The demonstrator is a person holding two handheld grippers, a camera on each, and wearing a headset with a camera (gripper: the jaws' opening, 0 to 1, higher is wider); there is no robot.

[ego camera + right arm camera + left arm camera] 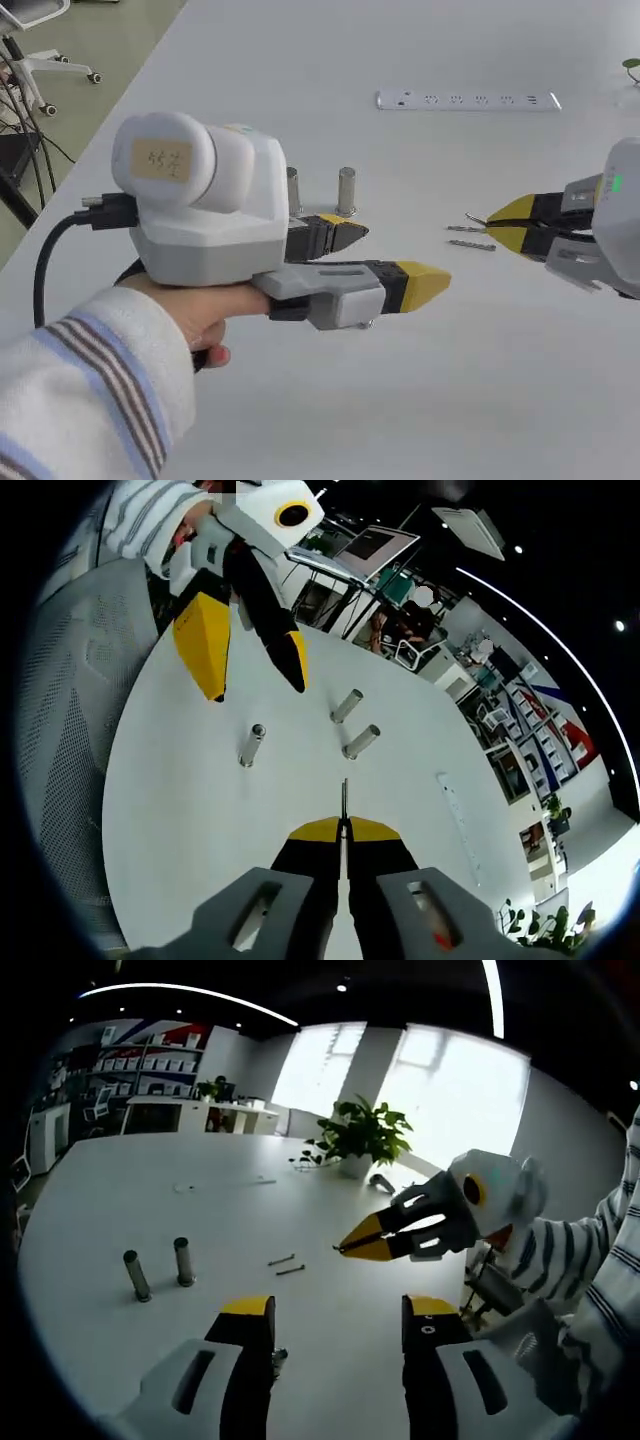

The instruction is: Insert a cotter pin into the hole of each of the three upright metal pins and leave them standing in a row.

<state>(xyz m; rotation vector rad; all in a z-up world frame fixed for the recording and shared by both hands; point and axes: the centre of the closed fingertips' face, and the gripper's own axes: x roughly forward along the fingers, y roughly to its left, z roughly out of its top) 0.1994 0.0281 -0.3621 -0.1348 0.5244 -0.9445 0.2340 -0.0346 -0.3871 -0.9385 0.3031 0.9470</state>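
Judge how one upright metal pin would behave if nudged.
Likely tippy: the metal pin stands tall on a narrow base. Once down, its round body would probably roll on the smooth table. Shiny metal suggests stiff, fairly heavy.

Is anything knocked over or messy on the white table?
Nothing is knocked over. The three short silver metal pins all stand upright, though they form a triangle, not a row. Two thin cotter pins lie loose on the white table, and the right gripper pinches a third cotter pin.
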